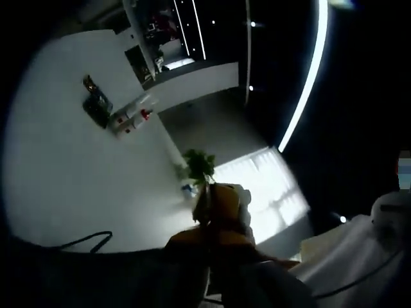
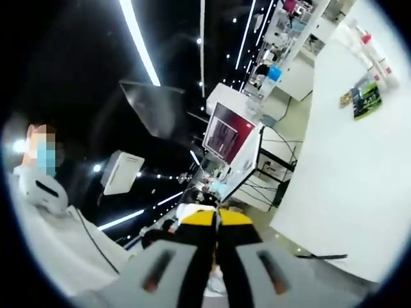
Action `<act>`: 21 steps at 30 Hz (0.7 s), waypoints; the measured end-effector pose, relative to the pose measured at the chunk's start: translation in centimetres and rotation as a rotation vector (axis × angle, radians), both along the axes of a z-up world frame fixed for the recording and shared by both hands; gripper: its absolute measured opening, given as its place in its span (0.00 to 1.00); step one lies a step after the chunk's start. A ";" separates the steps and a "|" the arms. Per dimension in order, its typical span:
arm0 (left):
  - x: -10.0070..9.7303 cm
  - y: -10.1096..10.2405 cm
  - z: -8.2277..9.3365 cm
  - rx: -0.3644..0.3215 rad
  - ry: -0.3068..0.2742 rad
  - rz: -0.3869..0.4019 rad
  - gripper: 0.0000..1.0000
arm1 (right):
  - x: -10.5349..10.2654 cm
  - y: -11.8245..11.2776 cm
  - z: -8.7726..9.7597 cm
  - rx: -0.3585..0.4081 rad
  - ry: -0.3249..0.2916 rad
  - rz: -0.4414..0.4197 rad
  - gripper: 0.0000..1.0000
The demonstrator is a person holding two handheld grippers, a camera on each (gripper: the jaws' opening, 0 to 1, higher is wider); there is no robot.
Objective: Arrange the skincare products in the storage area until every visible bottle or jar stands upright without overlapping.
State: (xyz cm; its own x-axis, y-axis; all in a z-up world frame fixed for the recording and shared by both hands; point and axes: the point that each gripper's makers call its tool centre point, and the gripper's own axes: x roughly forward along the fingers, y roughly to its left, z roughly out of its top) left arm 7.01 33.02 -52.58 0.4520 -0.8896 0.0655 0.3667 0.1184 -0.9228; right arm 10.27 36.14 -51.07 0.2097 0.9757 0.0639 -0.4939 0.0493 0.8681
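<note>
Skincare bottles (image 1: pixel 131 117), white with red caps, lie toppled on a white table (image 1: pixel 70 186), close to its far edge in the left gripper view. A dark green packet (image 1: pixel 97 106) lies just beside them, a little further in from that edge, with a small dark item touching its far end; what that item is cannot be told. Both views are steeply rolled, so the table reads as a slanted white sheet. A black cable (image 1: pixel 90 240) trails over the table's near edge.

The left gripper (image 1: pixel 215 199) is held off the table, past its edge, its yellow-orange jaws pressed together with nothing between them. Beyond its tips a green potted plant (image 1: pixel 199 165) stands on the floor near a bright patch of light.

In the right gripper view the same bottles (image 2: pixel 372 51) and packet (image 2: pixel 365 99) sit near the table's (image 2: pixel 347 192) far end, well apart from the right gripper (image 2: pixel 218 215). Its yellow-tipped jaws are closed against each other and grip nothing. Ahead of it is a screen with a red picture (image 2: pixel 226 135) on a white stand.
</note>
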 end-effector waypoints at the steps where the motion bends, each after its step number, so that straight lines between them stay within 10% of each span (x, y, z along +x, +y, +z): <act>1: -0.2 0.1 0.2 0.001 -0.023 -0.008 0.03 | -0.2 0.3 -0.1 -0.003 0.005 0.011 0.02; 21: -0.3 2.4 0.5 -0.036 -0.005 0.092 0.01 | -2.4 3.2 -0.1 -0.046 -0.034 0.173 0.02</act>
State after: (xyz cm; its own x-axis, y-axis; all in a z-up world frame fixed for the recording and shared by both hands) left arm 6.72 35.45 -52.13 0.5310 -0.8416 0.0991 0.3606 0.1186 -0.9252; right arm 7.84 39.38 -51.16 0.0370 0.9991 0.0226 -0.5275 0.0003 0.8496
